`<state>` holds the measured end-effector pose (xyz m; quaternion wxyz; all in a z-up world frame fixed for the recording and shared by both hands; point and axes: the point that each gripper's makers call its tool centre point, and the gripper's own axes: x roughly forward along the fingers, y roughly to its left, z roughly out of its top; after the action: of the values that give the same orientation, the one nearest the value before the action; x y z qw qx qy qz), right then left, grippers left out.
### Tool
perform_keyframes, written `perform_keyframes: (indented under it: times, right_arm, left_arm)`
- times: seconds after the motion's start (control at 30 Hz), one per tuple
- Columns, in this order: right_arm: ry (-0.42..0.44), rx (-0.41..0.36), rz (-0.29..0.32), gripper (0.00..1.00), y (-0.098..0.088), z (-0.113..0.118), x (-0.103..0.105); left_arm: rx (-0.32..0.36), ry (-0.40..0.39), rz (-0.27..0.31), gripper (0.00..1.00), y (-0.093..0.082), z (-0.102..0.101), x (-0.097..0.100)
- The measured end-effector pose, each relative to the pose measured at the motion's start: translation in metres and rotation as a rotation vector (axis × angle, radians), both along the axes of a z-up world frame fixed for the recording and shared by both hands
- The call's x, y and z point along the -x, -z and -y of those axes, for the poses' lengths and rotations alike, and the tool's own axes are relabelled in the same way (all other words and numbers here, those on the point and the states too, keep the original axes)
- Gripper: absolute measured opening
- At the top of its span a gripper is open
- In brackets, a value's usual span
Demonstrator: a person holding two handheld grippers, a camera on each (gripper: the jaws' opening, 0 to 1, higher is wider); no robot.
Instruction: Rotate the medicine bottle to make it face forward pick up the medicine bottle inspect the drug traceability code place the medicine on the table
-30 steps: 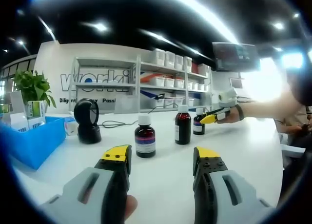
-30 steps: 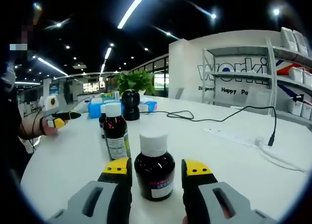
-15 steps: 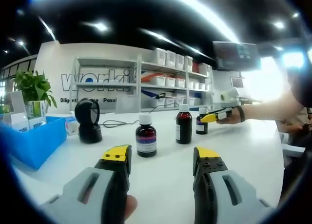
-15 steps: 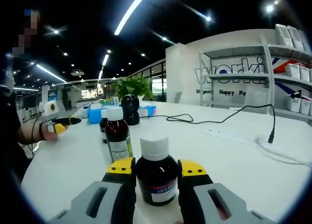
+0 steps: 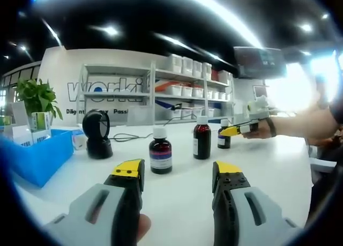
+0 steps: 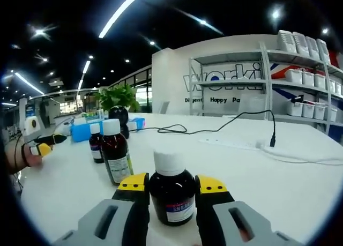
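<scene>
**Right gripper clamped on the dark medicine bottle, turning it on the bench**

At the bottom centre of the right gripper view, we see the right gripper (image 6: 169,184) with its yellow-tipped jaws pressed against both sides of the small dark-brown glass medicine bottle with a white cap (image 6: 171,191). A second ago the jaws stood apart around it; now they have closed on it. The background has also swung across the frame since then, so we judge the bottle is being rotated to bring its label forward. It appears to sit on the white bench (image 6: 278,187), not yet lifted.

To the left of centre in the same view stand a taller brown bottle with a yellowish label (image 6: 116,153) and a smaller dark bottle (image 6: 96,144) behind it, both apart from the held one. A black cable (image 6: 214,131) trails across the bench in the middle distance.

In the left gripper view, the left gripper (image 5: 177,176) rests at the bottom of the frame, jaws apart and holding nothing. A blue plastic bin (image 5: 33,156) sits at the left edge, and a black dome-shaped scanner (image 5: 96,133) stands left of centre.

Open bench lies to the right of the held bottle; the tall bottle on its left is the nearest obstacle when lifting.
</scene>
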<state>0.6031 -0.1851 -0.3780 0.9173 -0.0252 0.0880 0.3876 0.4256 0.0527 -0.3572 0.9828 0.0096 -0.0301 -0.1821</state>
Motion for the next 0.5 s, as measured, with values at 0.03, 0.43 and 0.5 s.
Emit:
perform_keyframes:
  times: [0.03,0.43,0.5]
  right_arm:
    - [0.013,-0.001,-0.002,0.29,-0.001,0.000,0.002]
    - [0.272,0.011,-0.012,0.28,0.000,0.007,-0.010]
    - [0.321,0.020,-0.024,0.29,0.000,0.009,-0.012]
  left_arm:
    - [0.001,0.001,0.001,0.42,0.000,0.000,0.000]
    - [-0.005,-0.004,0.001,0.42,0.000,0.000,0.000]
    - [-0.007,-0.003,0.002,0.42,0.000,0.000,0.000]
